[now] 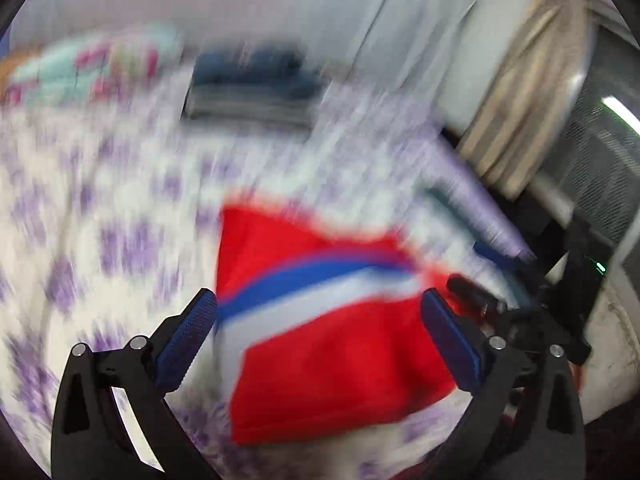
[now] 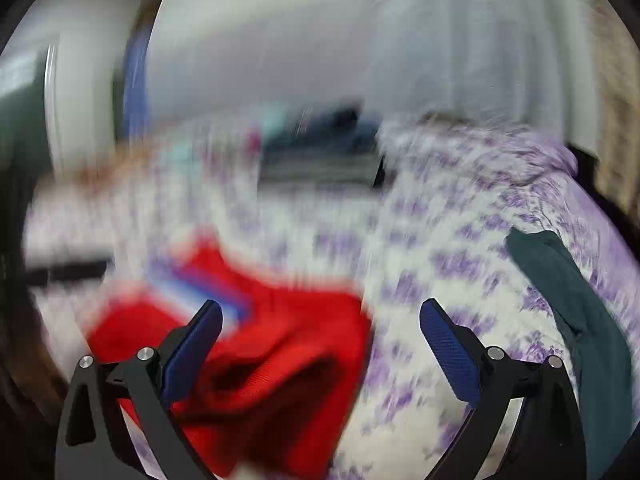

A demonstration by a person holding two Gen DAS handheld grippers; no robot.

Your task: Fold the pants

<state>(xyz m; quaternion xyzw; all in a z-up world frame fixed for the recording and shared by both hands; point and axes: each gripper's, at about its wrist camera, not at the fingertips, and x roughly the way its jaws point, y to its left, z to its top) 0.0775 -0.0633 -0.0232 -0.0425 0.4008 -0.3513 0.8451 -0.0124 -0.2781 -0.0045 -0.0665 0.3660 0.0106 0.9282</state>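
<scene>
Red pants (image 1: 320,352) with a blue and white side stripe lie folded on the purple-flowered bedsheet (image 1: 100,200). My left gripper (image 1: 318,308) stands wide open above them, blue pads apart, nothing pinched. In the right wrist view the same red pants (image 2: 280,352) lie bunched at lower left. My right gripper (image 2: 320,320) is open too, its left finger over the red cloth and its right finger over bare sheet (image 2: 420,280). Both views are motion-blurred.
A dark blue folded stack (image 1: 252,88) lies at the far side of the bed, with a pink and teal patterned cloth (image 1: 92,68) to its left. A dark green garment (image 2: 572,312) lies on the sheet at right. Striped beige fabric (image 1: 528,92) hangs at right.
</scene>
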